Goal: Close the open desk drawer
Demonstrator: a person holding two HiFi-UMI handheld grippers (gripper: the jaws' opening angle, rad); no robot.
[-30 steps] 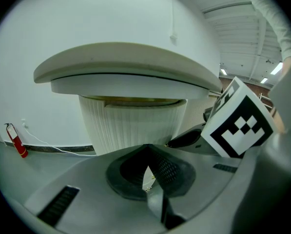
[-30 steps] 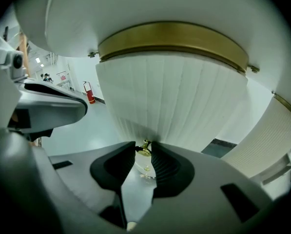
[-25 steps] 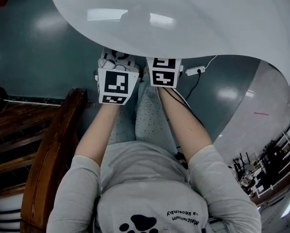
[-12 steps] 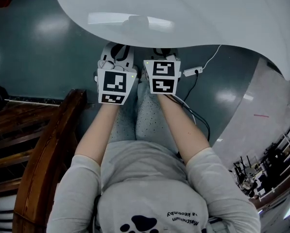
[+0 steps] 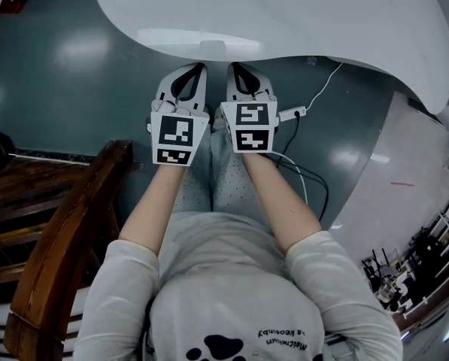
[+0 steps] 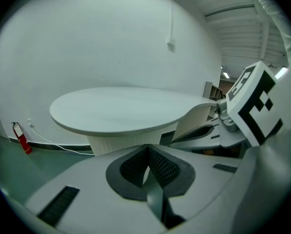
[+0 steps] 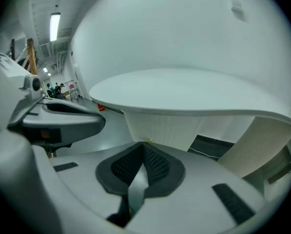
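Observation:
A white round desk top [image 5: 284, 21] fills the top of the head view. Under it I see a white ribbed front [image 7: 160, 126] with a small brass knob [image 7: 147, 141]; no open drawer shows. My left gripper [image 5: 185, 87] and right gripper [image 5: 245, 87] hang side by side just in front of the desk edge, above the person's knees. The left gripper [image 6: 147, 151] is shut with its pads together and nothing between them. The right gripper [image 7: 144, 150] has just been closing; its pads now meet on nothing, a little short of the knob.
A dark wooden chair [image 5: 66, 232] stands at the person's left. A white power strip [image 5: 293, 114] and black cable [image 5: 307, 183] lie on the green floor at the right. A red fire extinguisher [image 6: 21, 140] stands by the far wall.
Both grippers have come out from under the desk edge toward the person and risen; their fingers, hidden by the desk top before, now show in the head view.

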